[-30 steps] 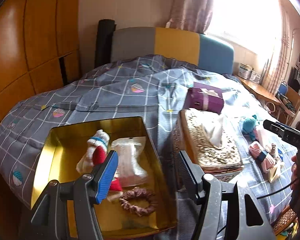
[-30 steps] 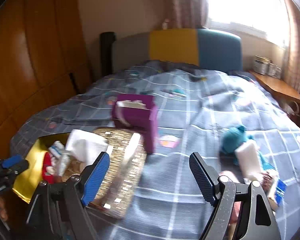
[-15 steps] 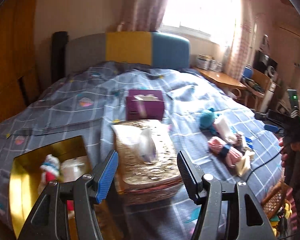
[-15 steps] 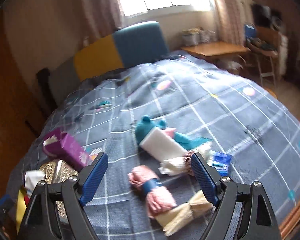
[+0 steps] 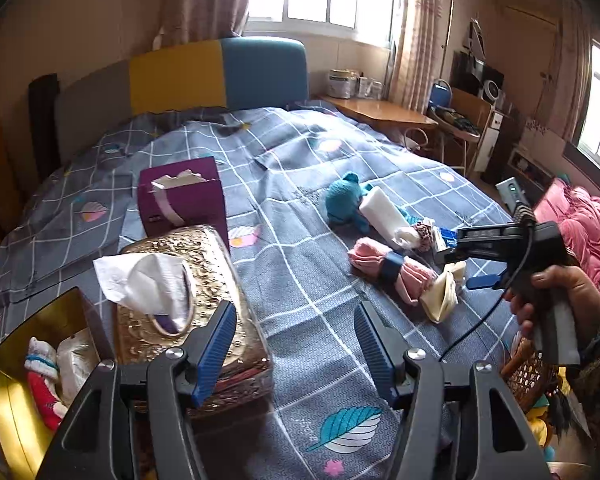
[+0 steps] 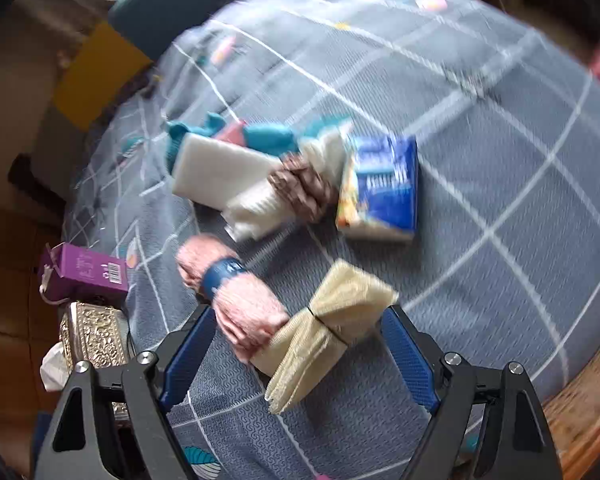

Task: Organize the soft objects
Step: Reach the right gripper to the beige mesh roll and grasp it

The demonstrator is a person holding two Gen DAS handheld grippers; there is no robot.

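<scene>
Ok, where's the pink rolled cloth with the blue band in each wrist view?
Left wrist: the pink roll lies right of centre on the bedspread, beyond the open left gripper.
Right wrist: the pink roll sits low and left of centre, its near end by the left finger of the open right gripper.
Shared landmark: the cream bundle, touching the roll's near end.

We see a bed with a grey checked quilt (image 5: 300,152). Our left gripper (image 5: 296,348) hangs above the quilt, jaws apart and empty. Left of it on the quilt sit a gold tissue box (image 5: 204,292) and a gold tin (image 5: 24,352). Right of the tissue box lie a pink roll (image 5: 396,272) and a cream bundle (image 5: 444,296), under our right gripper (image 5: 480,258).
</scene>
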